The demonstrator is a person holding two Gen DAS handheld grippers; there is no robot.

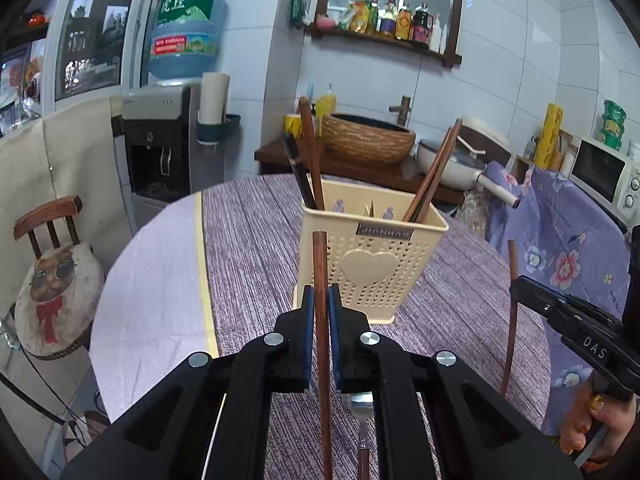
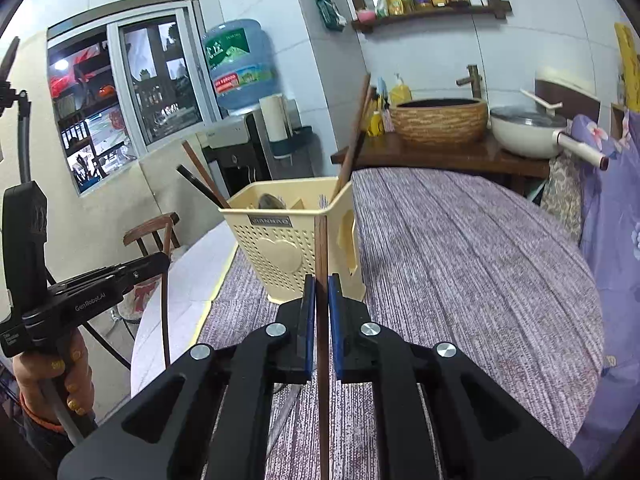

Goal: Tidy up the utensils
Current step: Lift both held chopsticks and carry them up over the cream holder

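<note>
A cream perforated utensil holder (image 1: 372, 264) stands on the purple-clothed round table (image 1: 248, 240), with several chopsticks leaning in it. My left gripper (image 1: 320, 296) is shut on an upright brown chopstick (image 1: 319, 256), just in front of the holder. A metal spoon (image 1: 360, 404) lies on the cloth beneath it. At the right, my right gripper (image 1: 515, 283) pinches a second chopstick (image 1: 511, 344). In the right wrist view, the right gripper (image 2: 321, 296) is shut on its chopstick (image 2: 321, 248) before the holder (image 2: 280, 252). The left gripper (image 2: 163, 261) holds its chopstick (image 2: 165, 320) at the left.
A wooden chair (image 1: 48, 220) with a cat cushion stands left of the table. Behind are a water dispenser (image 1: 160, 148), a woven basin (image 1: 368, 140) on a dark counter and a white pan (image 1: 452, 164). A floral cloth (image 1: 560, 248) and a microwave (image 1: 604, 176) are at the right.
</note>
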